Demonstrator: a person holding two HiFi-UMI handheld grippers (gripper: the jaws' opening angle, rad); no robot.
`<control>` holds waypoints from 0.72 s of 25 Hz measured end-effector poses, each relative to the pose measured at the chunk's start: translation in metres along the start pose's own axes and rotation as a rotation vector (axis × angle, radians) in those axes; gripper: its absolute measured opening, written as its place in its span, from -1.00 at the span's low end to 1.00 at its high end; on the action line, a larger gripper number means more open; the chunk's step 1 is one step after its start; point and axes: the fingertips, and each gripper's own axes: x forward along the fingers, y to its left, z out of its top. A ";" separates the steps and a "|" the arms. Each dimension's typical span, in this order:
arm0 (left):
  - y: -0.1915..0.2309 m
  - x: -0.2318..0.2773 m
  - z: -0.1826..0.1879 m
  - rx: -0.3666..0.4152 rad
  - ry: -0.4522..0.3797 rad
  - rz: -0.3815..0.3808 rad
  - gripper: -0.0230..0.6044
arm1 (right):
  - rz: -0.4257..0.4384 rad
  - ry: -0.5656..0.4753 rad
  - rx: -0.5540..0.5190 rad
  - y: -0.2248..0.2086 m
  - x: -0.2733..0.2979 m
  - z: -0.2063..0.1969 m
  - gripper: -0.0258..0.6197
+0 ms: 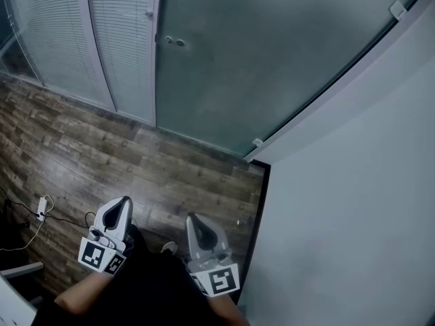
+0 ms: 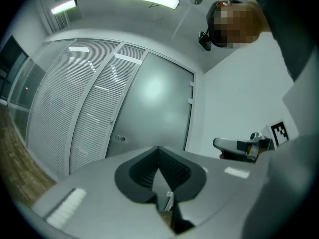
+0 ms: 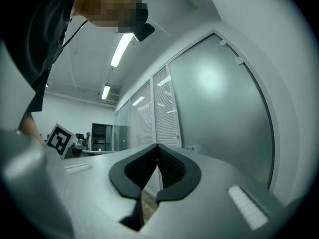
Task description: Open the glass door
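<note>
1. The glass door (image 1: 272, 53) is frosted, closed and straight ahead of you. It sits between the slatted blind panels (image 1: 122, 39) on its latch side and the white wall (image 1: 353, 202) on its other side.
2. Two small round fittings (image 1: 175, 43) sit on the door's edge beside the blinds. I judge these to be the lock or pull point. No long handle shows in any view.
3. Hinge clips (image 1: 397, 9) are on the door's wall-side edge. The door likely swings about that edge, so work the fittings side.
4. On your left gripper (image 1: 121, 204) the jaws are pressed together with nothing between them. It is held low, well short of the door, and aims at it.
5. Your right gripper (image 1: 194, 219) is the same, pads closed tip to tip and empty. It sits just beside the left one, on the side toward the door's hinged edge.
6. Both grippers are tucked close to your body over the wood floor (image 1: 136, 161) in front of the door. That reads as a carry posture for walking up, not a reach.
7. Closed jaws suit a push with the tips. A pinch on the fittings would need them spread first.
8. My judgement is that you are at the approach stage, with the door not yet touched.
9. A power strip with cable (image 1: 42, 208) lies on the floor, well off toward the blinds side of the door. It looks clear of your line.
</note>
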 end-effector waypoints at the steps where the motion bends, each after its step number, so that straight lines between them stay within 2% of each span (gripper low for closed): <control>1: -0.003 0.000 -0.004 0.002 0.007 0.002 -0.93 | 0.020 0.001 -0.002 0.003 0.001 -0.002 -0.91; 5: -0.019 0.002 -0.016 0.009 0.040 -0.034 -0.93 | 0.044 0.015 0.004 0.010 0.001 -0.003 -0.91; 10: -0.020 0.028 -0.021 -0.001 0.045 -0.083 -0.93 | -0.041 0.057 0.022 -0.018 0.001 -0.018 -0.92; 14: -0.007 0.064 -0.029 -0.007 0.098 -0.145 -0.93 | -0.075 0.074 0.006 -0.036 0.024 -0.019 -0.91; 18: -0.004 0.100 -0.029 -0.004 0.103 -0.210 -0.93 | -0.117 0.093 0.034 -0.064 0.048 -0.025 -0.92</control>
